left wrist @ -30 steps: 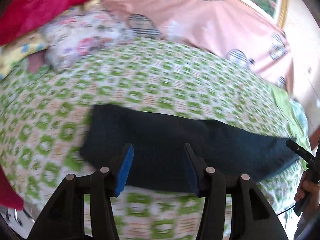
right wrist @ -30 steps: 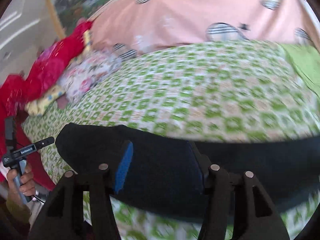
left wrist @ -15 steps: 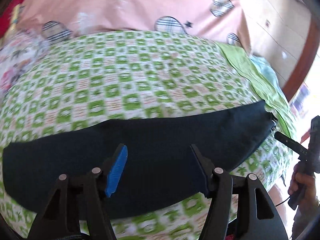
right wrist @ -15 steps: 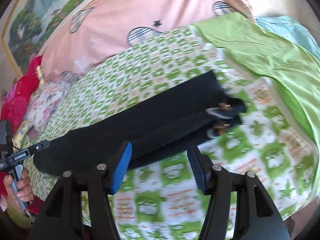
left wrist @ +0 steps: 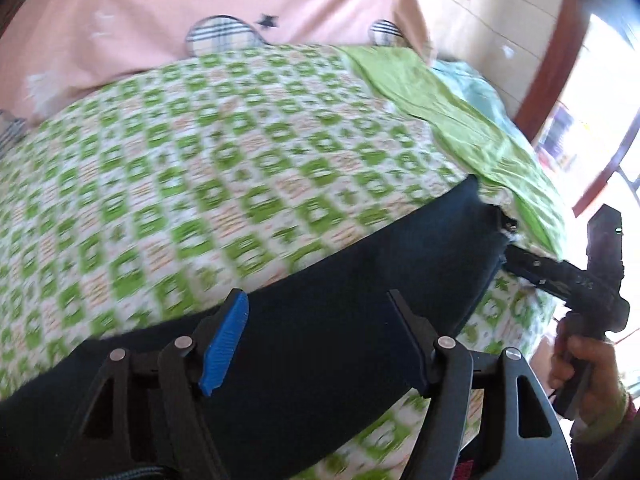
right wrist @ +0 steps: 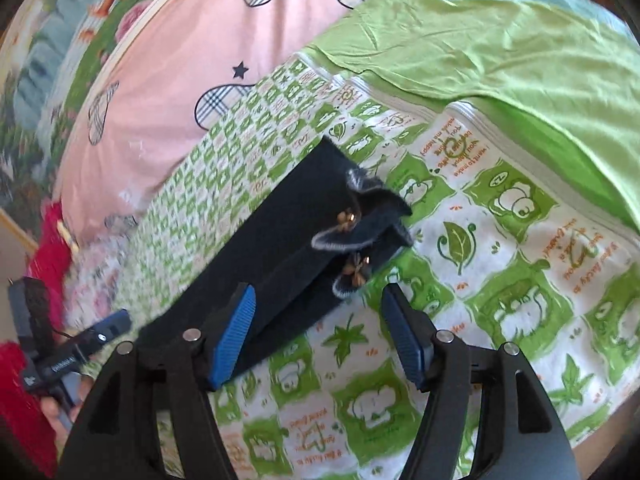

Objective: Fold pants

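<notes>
The dark navy pants lay folded into a long, narrow strip across the green-and-white patterned bedsheet, reaching from near the person's side toward the plain green cloth at the far end of the bed. In the right wrist view the hem end showed frayed pale edges and two small gold ornaments. The left gripper hovered over the middle of the strip, its jaws spread wide and opening, the pads clear of the fabric and pinching nothing. The right gripper hung near the hem end, jaws also apart and opening; its blue left pad stood over the pants' edge, the other over bare sheet, gripping nothing
</notes>
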`<state>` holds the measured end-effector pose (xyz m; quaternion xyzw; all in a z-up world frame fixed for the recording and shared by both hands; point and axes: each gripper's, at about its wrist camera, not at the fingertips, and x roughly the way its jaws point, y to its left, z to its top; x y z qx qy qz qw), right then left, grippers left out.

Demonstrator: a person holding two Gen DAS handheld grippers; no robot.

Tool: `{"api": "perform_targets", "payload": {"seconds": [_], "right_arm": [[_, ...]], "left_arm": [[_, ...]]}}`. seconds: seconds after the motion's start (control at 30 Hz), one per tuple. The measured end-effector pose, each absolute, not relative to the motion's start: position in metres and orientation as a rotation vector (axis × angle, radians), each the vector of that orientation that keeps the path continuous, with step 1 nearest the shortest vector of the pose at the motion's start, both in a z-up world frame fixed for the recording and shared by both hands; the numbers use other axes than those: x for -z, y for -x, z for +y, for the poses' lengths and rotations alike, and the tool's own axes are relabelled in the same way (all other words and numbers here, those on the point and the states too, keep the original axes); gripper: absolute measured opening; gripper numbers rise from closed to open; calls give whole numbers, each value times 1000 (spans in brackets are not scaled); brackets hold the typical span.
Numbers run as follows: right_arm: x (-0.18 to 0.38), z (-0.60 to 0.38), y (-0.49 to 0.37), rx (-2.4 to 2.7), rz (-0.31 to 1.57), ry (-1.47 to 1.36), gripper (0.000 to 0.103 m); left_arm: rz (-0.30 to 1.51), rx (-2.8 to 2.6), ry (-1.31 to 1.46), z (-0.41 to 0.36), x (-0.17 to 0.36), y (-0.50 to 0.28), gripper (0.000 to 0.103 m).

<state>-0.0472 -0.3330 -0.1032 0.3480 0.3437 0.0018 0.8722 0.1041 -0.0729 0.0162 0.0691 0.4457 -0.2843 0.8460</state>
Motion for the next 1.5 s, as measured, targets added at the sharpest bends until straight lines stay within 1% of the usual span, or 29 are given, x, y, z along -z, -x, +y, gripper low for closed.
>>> {"api": "perform_targets", "payload": {"seconds": [0.03,0.33,0.4,0.43,0.47,0.53,0.73,0.8,0.83,0.87,0.9,0.97,1.07,1.13,1.27,1.5], "right_arm": [[104,-334,46,-2,716,-734,67],[108,-340,38,1,672,-770,66],[107,-339,38,7,668,-740,50],[109,-340,38,4,675,-734,32],[112,-343,39,-6,677,-743,21],[116,-348,43,-24,675,-754,15],[117,-348,51,-43,658,-711,14],[117,-348,50,-47,658,-705,14],[118,-348,50,-50,658,-703,14],[118,-348,50,-52,657,-701,14],[118,-348,50,-53,658,-695,14],[118,-348,49,-57,654,-687,14],[113,-346,50,-65,640,-674,14],[106,-341,51,-70,627,-647,14],[89,-333,52,-108,582,-607,14],[43,-297,48,-242,512,-512,14]], "left_arm": [[955,651,-149,-84,-15,-111,77],[1108,864,-232,-175,6,-169,77],[1140,896,-250,-193,13,-177,77],[1157,901,-263,-203,18,-181,77],[1176,916,-276,-213,23,-184,77],[1198,939,-308,-228,31,-185,77],[1229,993,-390,-268,47,-190,77],[1220,1004,-407,-278,49,-190,73],[1223,1019,-409,-283,51,-190,67],[1228,1030,-406,-286,52,-191,58],[1229,1039,-402,-290,53,-191,52],[1233,1087,-379,-293,50,-187,20],[1200,1092,-387,-296,45,-179,14],[1183,1091,-373,-294,39,-176,12],[1134,1095,-308,-274,17,-172,11],[1024,1067,-223,-225,-34,-152,10]]}}
